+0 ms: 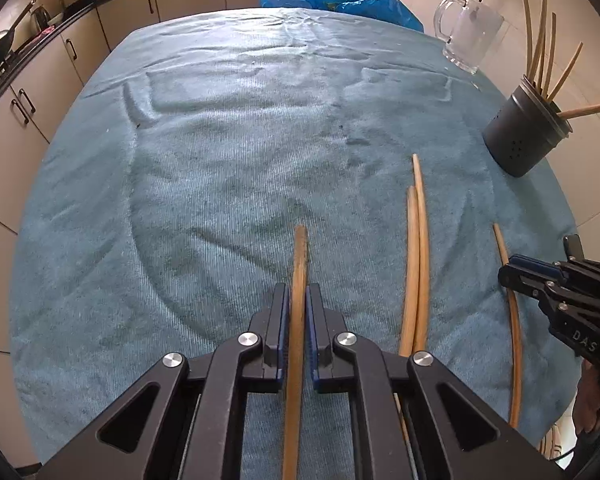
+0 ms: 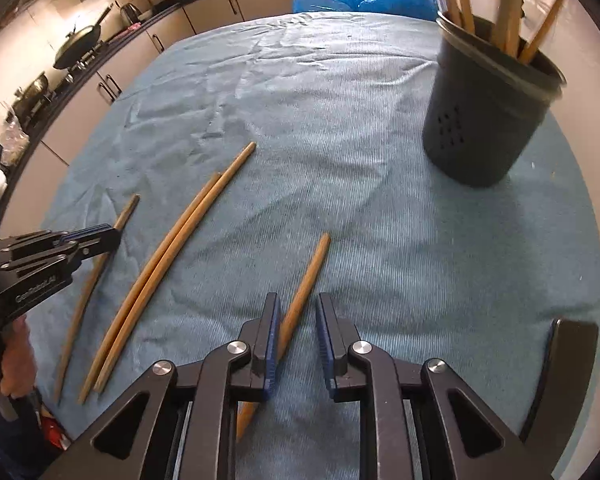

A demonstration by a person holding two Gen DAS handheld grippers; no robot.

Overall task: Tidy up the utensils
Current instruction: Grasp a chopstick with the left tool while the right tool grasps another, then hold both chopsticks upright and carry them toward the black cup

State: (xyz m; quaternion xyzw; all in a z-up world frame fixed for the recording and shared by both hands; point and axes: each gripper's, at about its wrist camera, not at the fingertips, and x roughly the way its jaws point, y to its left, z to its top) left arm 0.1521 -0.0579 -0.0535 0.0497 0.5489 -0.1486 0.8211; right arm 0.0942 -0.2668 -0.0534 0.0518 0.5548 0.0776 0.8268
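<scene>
1. Since the blue towel (image 1: pixel 220 160) covers the whole surface and is soft and ribbed, thin sticks sink a little into it. I think the jaws must go low to the cloth but should not pinch it.
2. At the far right edge stands the dark round holder (image 1: pixel 520 136), with small holes in its wall. Several chopsticks already lean inside it.
3. The left gripper (image 1: pixel 298 300) has its jaws clamped on the held chopstick (image 1: pixel 298 264), near the middle of the stick. It is better to lift straight up and keep the stick in line with the jaws, so it does not swing.
4. The right gripper (image 2: pixel 298 298) has its jaws apart. The loose chopstick (image 2: pixel 308 272) lies between them at a slant, against one pad only. Turning the wrist to line up first looks wise.
5. Between both grippers a pair of chopsticks (image 1: pixel 416 248) lies side by side, touching. All are smooth, slim brown wood and round at the tip.
</scene>
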